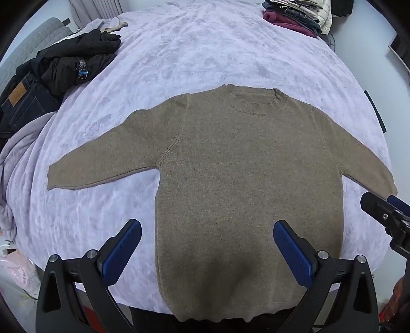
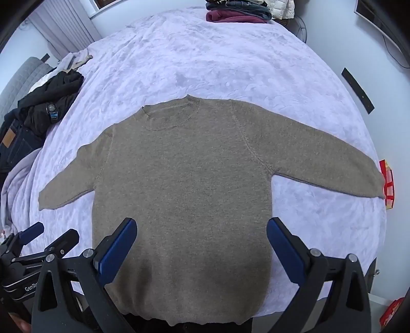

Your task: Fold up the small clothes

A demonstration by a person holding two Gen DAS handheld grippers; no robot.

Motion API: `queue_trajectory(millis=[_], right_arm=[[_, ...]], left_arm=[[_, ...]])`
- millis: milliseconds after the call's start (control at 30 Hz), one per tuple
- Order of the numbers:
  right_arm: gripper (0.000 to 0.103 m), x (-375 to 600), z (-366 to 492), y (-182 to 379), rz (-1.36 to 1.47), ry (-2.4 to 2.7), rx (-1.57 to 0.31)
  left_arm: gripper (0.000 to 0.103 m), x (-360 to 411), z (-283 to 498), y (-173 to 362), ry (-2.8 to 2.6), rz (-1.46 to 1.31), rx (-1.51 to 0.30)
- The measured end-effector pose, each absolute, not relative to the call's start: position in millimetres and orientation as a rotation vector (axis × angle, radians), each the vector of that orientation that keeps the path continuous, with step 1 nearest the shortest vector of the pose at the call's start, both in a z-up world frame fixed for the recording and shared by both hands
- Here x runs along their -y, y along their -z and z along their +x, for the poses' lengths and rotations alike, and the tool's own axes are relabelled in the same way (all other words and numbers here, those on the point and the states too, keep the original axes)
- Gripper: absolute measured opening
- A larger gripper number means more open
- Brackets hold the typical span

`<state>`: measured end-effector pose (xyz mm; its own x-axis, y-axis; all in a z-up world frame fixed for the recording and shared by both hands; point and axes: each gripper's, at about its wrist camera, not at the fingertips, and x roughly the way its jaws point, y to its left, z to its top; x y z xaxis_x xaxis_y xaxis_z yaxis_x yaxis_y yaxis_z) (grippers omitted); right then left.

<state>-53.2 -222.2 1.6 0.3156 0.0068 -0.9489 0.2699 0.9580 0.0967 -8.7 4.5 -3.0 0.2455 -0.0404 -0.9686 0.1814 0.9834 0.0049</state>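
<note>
On the bed's [image 1: 205,51] left edge, a heap of dark clothes [image 1: 64,69] lies beside jeans [image 1: 23,102]. A brown sweater [image 1: 243,179] lies flat and face-up mid-bed on the lilac cover, both sleeves spread outward, collar at the far side, hem hanging over the near edge. The left gripper [image 1: 207,234] hovers above the sweater's lower left side, fingers [image 1: 123,251] wide apart and holding nothing. The right gripper [image 2: 202,230] hangs over the lower body of the sweater, its fingers [image 2: 284,246] likewise spread and empty. At the far right corner sits a stack of folded clothes [image 1: 297,15], a maroon piece at the bottom. Something red [image 2: 388,187] shows past the bed's right edge.
</note>
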Motion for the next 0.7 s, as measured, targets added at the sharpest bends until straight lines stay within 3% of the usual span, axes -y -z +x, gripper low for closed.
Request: queue_trajectory(millis=[700], right_arm=[[0.101, 212.0, -50.1, -2.0, 0.237, 0.175, -1.253]], left_arm=[[0.103, -10.6, -7.6, -0.2, 0.139, 0.124, -1.312]])
